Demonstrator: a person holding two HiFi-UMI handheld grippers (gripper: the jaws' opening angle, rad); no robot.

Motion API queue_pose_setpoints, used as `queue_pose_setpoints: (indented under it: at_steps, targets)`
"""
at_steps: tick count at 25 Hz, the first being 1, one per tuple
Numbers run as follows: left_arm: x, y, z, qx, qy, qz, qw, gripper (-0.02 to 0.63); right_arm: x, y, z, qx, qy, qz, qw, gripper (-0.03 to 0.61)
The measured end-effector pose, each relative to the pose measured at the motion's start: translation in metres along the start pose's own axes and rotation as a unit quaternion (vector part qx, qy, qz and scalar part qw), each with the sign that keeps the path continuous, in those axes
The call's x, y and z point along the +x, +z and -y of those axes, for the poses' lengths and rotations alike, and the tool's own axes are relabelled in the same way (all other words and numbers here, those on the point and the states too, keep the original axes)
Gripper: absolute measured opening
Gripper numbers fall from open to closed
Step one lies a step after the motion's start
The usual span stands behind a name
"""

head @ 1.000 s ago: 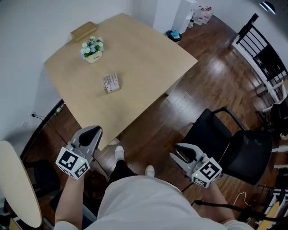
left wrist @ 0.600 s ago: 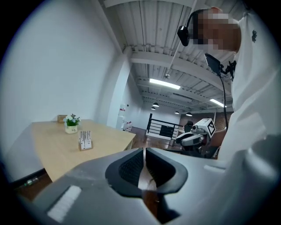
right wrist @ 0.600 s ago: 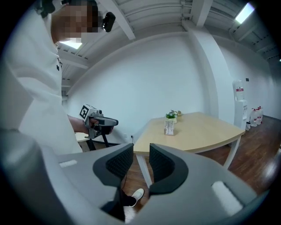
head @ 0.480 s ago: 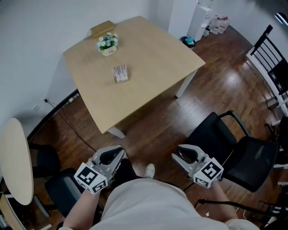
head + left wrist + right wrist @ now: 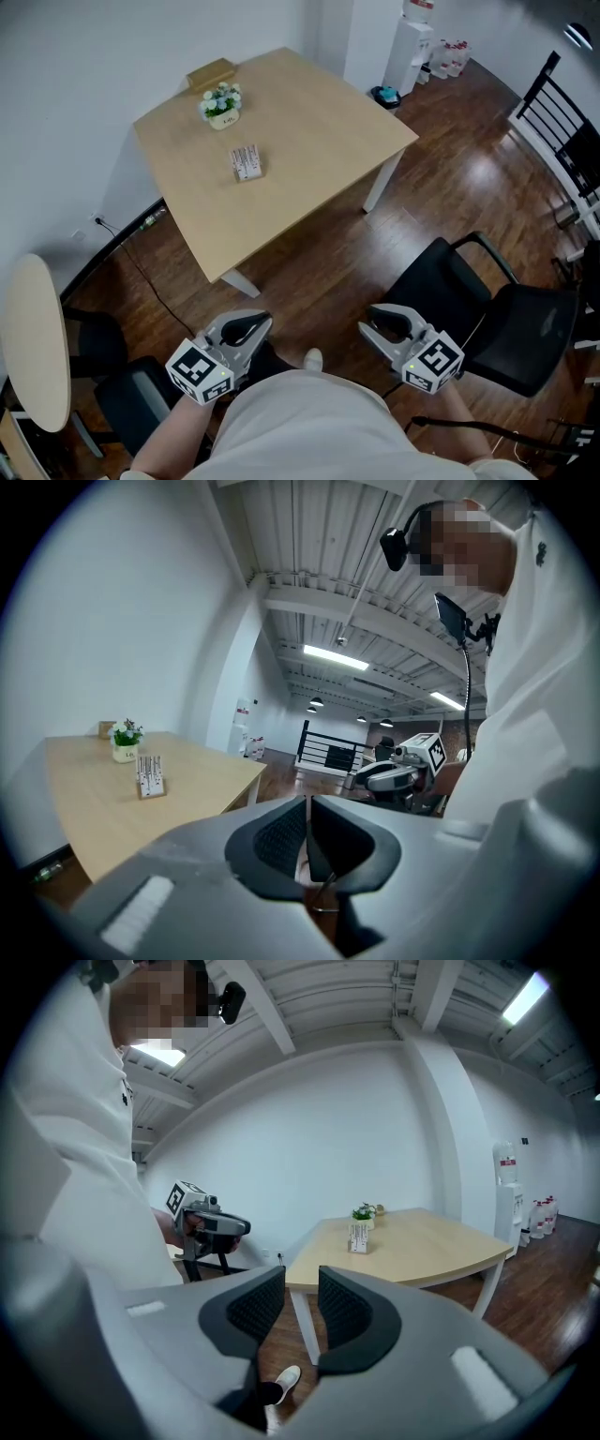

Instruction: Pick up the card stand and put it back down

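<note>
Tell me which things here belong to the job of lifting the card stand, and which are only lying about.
For the job: card stand; table under it; left gripper, shut and empty; right gripper, open and empty.
Lying about: flower pot; wooden box; black chair; round side table.

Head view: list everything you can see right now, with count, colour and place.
table: one, light wood, ahead by the wall
card stand: one, pale cards on a wooden base, mid-table
flower pot: one, white with green and white flowers, beyond the card stand
wooden block: one, tan, table's far corner
office chair: one, black, right of the person
round tabletop: one, cream, far left
left tongs: one, grey, shut, empty, near the body
right tongs: one, grey, open, empty, near the body
</note>
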State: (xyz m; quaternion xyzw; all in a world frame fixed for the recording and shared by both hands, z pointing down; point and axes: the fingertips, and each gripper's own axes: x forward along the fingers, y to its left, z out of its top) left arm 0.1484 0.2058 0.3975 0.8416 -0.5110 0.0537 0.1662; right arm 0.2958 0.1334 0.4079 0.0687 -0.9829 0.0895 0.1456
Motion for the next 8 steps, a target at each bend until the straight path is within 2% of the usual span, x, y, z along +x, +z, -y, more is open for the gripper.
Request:
queue_pose_setpoints:
  at_steps: [8]
  targets:
    - [0.0035, -0.0057, 0.0080, 0.005, -0.006, 0.000, 1.0000, 0.021, -0.0114, -0.0089, -0.0069, 0.000, -0.002, 0.000, 1.000, 0.112]
